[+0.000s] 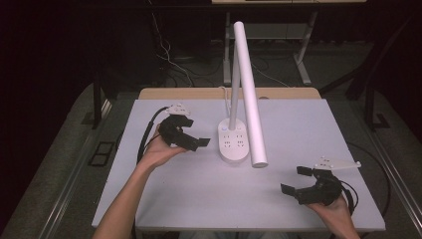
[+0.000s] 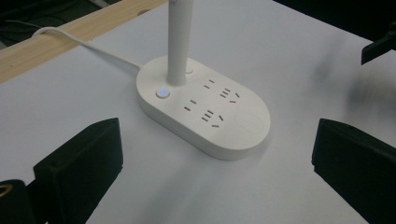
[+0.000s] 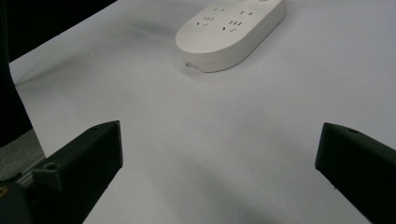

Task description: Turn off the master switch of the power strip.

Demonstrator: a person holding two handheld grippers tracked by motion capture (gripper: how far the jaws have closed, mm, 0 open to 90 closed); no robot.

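A white desk lamp stands mid-table: an oval base [image 1: 233, 141] with socket holes, an upright post [image 1: 232, 94] and a long tube head [image 1: 250, 94] slanting toward me. My left gripper [image 1: 195, 133] is open just left of the base, jaws pointing at it with nothing between them. In the left gripper view the base [image 2: 205, 109] lies close ahead between the wide jaws, with a lit blue button [image 2: 162, 93] beside the post [image 2: 180, 42]. My right gripper [image 1: 295, 180] is open and empty at the table's front right. The right gripper view has the base [image 3: 231, 32] farther off.
The lamp's white cable [image 2: 88, 46] runs off the back over a wooden strip [image 1: 229, 93]. The white table [image 1: 298, 124] is bare around the lamp. Dark floor, cables and desk legs lie beyond. The right gripper's jaw tip [image 2: 378, 46] shows far off in the left gripper view.
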